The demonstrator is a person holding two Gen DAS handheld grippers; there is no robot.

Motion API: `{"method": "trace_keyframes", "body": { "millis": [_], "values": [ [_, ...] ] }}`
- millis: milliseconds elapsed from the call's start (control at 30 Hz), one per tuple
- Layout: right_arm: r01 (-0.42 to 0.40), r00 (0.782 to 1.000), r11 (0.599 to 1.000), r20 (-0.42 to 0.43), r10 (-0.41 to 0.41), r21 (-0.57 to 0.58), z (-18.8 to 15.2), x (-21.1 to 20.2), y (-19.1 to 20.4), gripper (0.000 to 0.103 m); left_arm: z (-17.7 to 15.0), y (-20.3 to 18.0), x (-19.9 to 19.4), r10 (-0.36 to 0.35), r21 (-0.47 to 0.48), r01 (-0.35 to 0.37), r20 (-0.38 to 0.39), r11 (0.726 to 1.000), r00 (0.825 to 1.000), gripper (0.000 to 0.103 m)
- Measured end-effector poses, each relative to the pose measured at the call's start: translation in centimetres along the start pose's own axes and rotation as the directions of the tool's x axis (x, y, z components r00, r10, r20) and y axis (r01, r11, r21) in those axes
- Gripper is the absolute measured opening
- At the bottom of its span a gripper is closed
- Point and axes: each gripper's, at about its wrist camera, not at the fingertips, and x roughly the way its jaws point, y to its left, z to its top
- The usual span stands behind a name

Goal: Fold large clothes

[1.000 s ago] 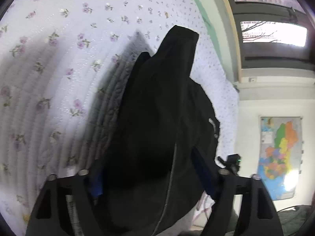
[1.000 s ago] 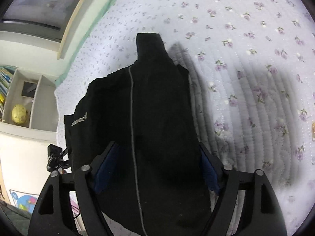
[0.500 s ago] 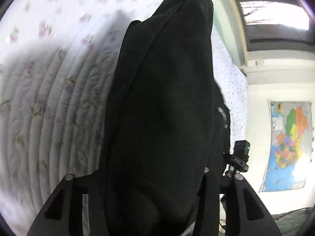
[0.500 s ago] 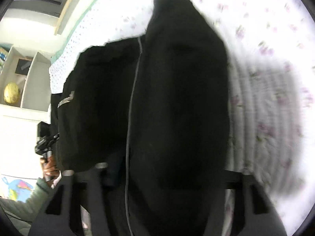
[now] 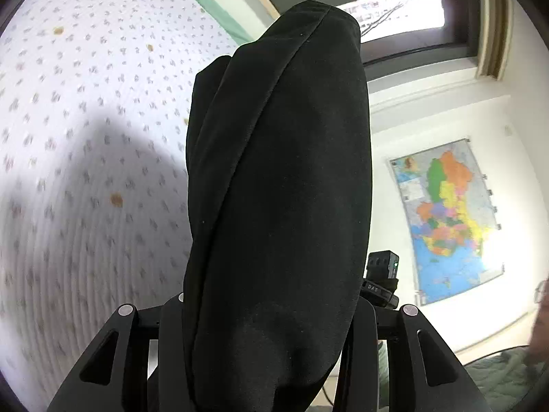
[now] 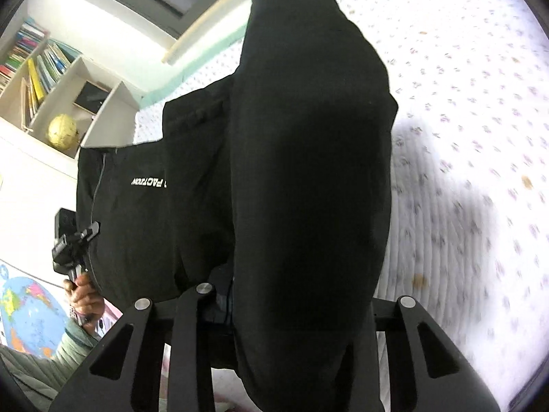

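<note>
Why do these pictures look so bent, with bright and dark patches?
Left wrist view: a fisheye lens curves the window frame, daylight glares there, and the black fabric garment throws a soft shadow on the floral quilted bedspread. Right wrist view: the bedspread's lower edge smears with blur.

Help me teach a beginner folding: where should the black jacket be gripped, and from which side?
Grip the black jacket along its near edge, one claw per side, coming from the person's side of the quilt. It hangs long and limp, so two spread holds likely keep it flat. The left claw clamps one bunched fold; the right claw, jaws closing, another.
</note>
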Motion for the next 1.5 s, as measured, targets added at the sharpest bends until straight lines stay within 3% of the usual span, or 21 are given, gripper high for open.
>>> {"method": "trace_keyframes", "body": {
  "millis": [200, 367, 433, 500, 567, 633, 767, 900, 967, 1033, 1133, 1167, 1200, 1333, 1500],
  "values": [
    [0.069, 0.995, 0.997, -0.072, -0.067, 0.020, -4.6, -0.7, 0.2, 0.038, -5.5, 1.7, -0.9, 0.025, -0.040, -0.027, -0.049, 0.999, 0.998, 0.043],
    [0.146, 0.979, 0.989, -0.147, -0.144, 0.006, -8.6, 4.5, -3.9, 0.038, -8.9, 8.0, 1.0, 0.091, -0.076, -0.097, -0.089, 0.992, 0.992, 0.043],
    [0.177, 0.978, 0.984, -0.115, -0.174, 0.011, -9.7, 4.9, -6.5, 0.039, -9.9, 11.8, 0.3, 0.048, -0.137, -0.053, -0.039, 0.989, 0.998, 0.043],
    [0.146, 0.986, 0.988, -0.087, -0.142, 0.042, -10.4, 5.0, -8.4, 0.042, -10.6, 14.5, 0.1, 0.018, -0.175, -0.020, -0.015, 0.984, 1.000, 0.045],
    [0.130, 0.990, 0.991, -0.060, -0.128, 0.036, -11.2, 5.2, -9.0, 0.052, -11.5, 16.2, 0.6, 0.047, -0.148, -0.049, -0.012, 0.988, 0.999, 0.048],
    [0.156, 0.987, 0.988, -0.027, -0.156, 0.000, -12.4, 5.4, -9.5, 0.062, -11.8, 17.2, 0.5, 0.021, -0.145, -0.020, 0.007, 0.989, 1.000, 0.053],
    [0.176, 0.983, 0.984, 0.047, -0.175, -0.022, -13.8, 5.2, -9.4, 0.067, -12.0, 17.4, 0.7, 0.003, -0.112, 0.002, 0.041, 0.994, 0.999, 0.055],
    [0.229, 0.967, 0.973, 0.118, -0.226, -0.006, -15.7, 2.4, -10.2, 0.066, -13.9, 15.2, -2.3, 0.097, -0.038, -0.093, 0.110, 0.995, 0.989, 0.057],
    [0.256, 0.955, 0.967, 0.149, -0.255, 0.010, -17.5, 0.1, -10.1, 0.071, -15.3, 14.1, -4.5, 0.181, -0.022, -0.179, 0.147, 0.984, 0.973, 0.057],
    [0.292, 0.937, 0.956, 0.194, -0.290, 0.016, -19.1, -2.4, -8.8, 0.072, -17.0, 12.1, -7.0, 0.316, 0.015, -0.325, 0.194, 0.946, 0.929, 0.057],
    [0.360, 0.897, 0.933, 0.269, -0.352, 0.018, -21.0, -5.1, -5.9, 0.072, -18.7, 8.2, -8.1, 0.388, 0.047, -0.414, 0.263, 0.909, 0.883, 0.057],
    [0.340, 0.898, 0.940, 0.292, -0.329, 0.017, -21.5, -5.8, -4.8, 0.072, -18.1, 9.0, -9.5, 0.393, 0.053, -0.422, 0.273, 0.905, 0.878, 0.057],
    [0.323, 0.902, 0.946, 0.298, -0.313, 0.018, -19.6, -6.0, -3.7, 0.072, -18.4, 7.6, -9.0, 0.408, 0.070, -0.443, 0.284, 0.894, 0.868, 0.057],
    [0.302, 0.917, 0.952, 0.286, -0.278, -0.042, -18.9, -2.5, 1.6, 0.072, -20.3, 3.9, -5.7, 0.497, 0.164, -0.560, 0.309, 0.812, 0.811, 0.058],
    [0.385, 0.899, 0.908, 0.289, -0.329, -0.164, -18.2, 2.2, 7.1, 0.077, -18.6, 1.7, -2.6, 0.530, 0.241, -0.608, 0.318, 0.757, 0.786, 0.059]
  ]
}}
